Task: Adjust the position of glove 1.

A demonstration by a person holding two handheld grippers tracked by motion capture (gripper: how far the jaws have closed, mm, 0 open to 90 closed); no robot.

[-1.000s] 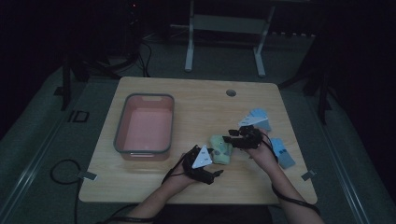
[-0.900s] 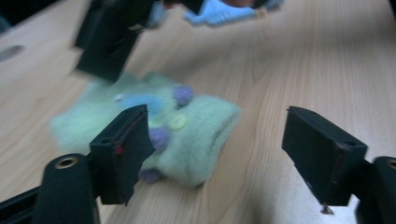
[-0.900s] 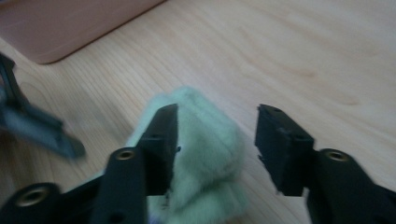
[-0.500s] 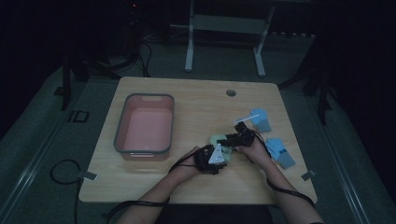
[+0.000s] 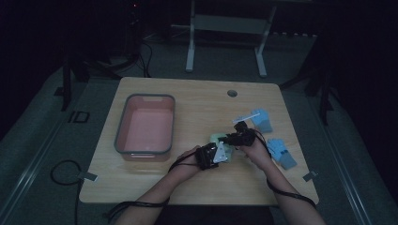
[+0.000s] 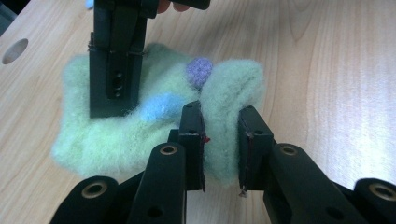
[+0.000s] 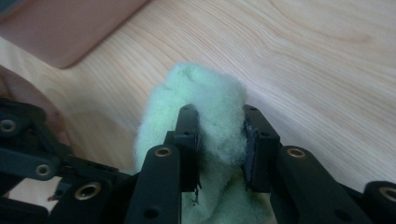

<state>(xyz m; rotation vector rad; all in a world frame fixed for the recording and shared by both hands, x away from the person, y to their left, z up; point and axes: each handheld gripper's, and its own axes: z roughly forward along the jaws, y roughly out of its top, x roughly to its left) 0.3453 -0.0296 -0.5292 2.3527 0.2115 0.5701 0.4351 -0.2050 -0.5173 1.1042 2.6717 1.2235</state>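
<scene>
A fluffy pale-green sock (image 6: 107, 135) with a blue and a purple spot lies on the wooden table (image 5: 197, 101) between both hands. My left gripper (image 6: 221, 116) has just been closing and is now shut on a raised fold at the sock's near edge. My right gripper (image 7: 218, 119) has also been closing, and its pads pinch another bunch of the sock (image 7: 205, 88). In the left gripper view, one black finger of the right gripper (image 6: 114, 79) presses down on the sock's far left part. From above, the left gripper (image 5: 223, 152) and right gripper (image 5: 228, 138) meet over the sock (image 5: 217, 138).
A pink bin with a grey rim (image 5: 123, 123) stands left of the hands. Two blue socks (image 5: 259, 117) (image 5: 281, 152) lie to the right near the table's edge. A round hole (image 5: 232, 93) sits at the table's far side. Cables trail off the front edge.
The left hand has moved right, up to the green sock, and its jaws have closed on a fold. The right hand has stayed on the sock.
</scene>
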